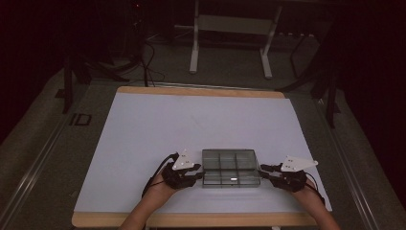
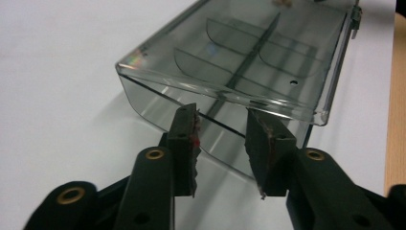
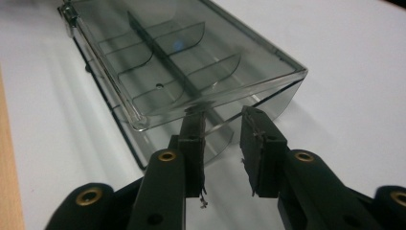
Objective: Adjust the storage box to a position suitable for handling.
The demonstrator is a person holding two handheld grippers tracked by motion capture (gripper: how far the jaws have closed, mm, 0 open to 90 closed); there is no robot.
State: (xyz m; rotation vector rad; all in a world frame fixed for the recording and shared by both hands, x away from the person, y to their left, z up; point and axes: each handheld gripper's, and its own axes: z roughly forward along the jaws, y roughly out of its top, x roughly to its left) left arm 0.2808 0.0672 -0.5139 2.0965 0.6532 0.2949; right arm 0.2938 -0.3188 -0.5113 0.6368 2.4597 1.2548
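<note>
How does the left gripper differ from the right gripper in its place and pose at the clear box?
The left gripper is at the left end of the box; the right gripper is at its right end. In the high view, the left gripper's grey plate stands up toward the camera, while the right one's plate lies flatter and points outward. Both have jaws apart, aimed at the box's end walls, gripping nothing, and both are held by a hand.

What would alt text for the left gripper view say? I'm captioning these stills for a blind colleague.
The left claw, its two black jaws parted with nothing between them, points at the short end of a closed, smoky clear plastic compartment box. The box lies flat on a white table surface, its inner dividers visible through the lid, with a wooden table edge at the right.
</note>
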